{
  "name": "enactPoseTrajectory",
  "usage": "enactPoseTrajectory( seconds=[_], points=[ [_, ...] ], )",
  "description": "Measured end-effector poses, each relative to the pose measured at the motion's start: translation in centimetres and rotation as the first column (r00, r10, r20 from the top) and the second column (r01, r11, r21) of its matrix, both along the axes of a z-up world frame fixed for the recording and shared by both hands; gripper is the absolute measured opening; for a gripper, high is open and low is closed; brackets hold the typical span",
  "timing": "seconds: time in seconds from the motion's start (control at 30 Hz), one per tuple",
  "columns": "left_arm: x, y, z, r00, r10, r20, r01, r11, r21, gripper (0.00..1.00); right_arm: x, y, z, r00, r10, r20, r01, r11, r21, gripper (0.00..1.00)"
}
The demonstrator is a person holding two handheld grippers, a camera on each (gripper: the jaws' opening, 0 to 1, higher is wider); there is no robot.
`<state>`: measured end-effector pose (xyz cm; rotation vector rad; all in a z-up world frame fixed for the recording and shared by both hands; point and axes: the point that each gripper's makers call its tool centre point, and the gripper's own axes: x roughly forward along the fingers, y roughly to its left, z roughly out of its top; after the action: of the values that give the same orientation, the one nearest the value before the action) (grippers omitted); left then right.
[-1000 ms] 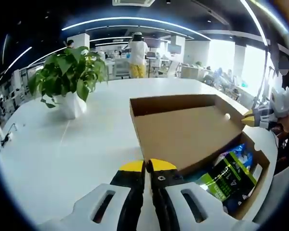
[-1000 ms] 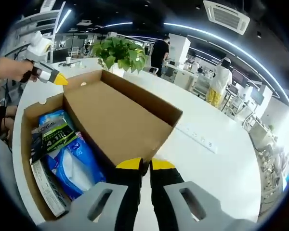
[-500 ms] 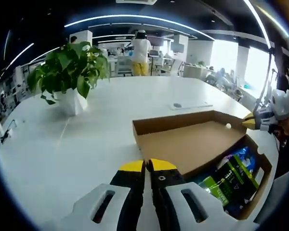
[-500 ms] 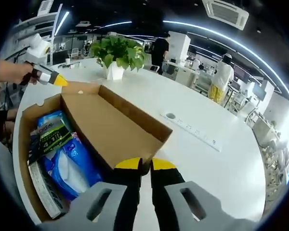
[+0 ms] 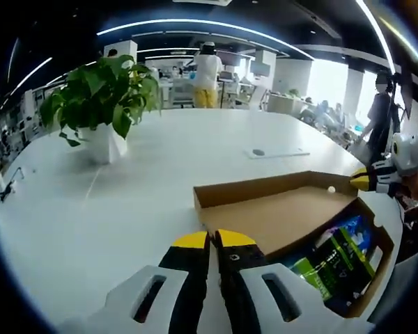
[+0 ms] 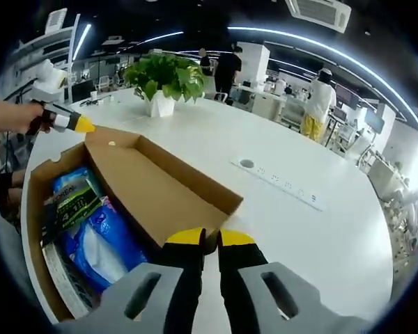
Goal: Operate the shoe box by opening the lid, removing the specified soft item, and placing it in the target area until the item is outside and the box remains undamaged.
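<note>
An open cardboard shoe box lies on the white table. Its lid is swung back, away from the box and low over the tabletop. My left gripper is shut on one free corner of the lid, and it appears in the right gripper view as a yellow tip held by a hand. My right gripper is shut on the other corner. Inside lie a blue soft pack and a green-and-black packet.
A potted plant stands farther back on the white table. A flat power strip lies beyond the lid. People stand among desks in the background.
The lid has dropped from a steeper slant to lie much flatter over the table, both grippers staying shut on its corners. The power strip now shows past it.
</note>
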<state>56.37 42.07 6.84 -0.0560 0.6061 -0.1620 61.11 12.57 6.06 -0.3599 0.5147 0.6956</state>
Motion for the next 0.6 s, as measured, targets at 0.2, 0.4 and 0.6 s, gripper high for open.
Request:
enactPoseTrajectory(
  seconds=[0.2,0.4,0.6],
  points=[
    [-0.5,-0.2,0.4,1.000,-0.005,0.008,0.005,1.000,0.023,0.02,-0.2,-0.1,0.3,0.999,-0.017,-0.027,0.017,0.999,0.032,0.08],
    [-1.6,0.1,0.9,1.000,0.001,0.003,-0.001,0.999,0.040,0.06,-1.3,0.2,0.7,0.999,0.010,-0.031,-0.009,0.999,0.034,0.17],
    [-3.5,0.5,1.0,1.000,0.016,-0.022,-0.015,0.999,0.048,0.10,-2.4,0.4,1.6,0.999,0.024,-0.043,-0.022,0.998,0.056,0.25]
  ],
)
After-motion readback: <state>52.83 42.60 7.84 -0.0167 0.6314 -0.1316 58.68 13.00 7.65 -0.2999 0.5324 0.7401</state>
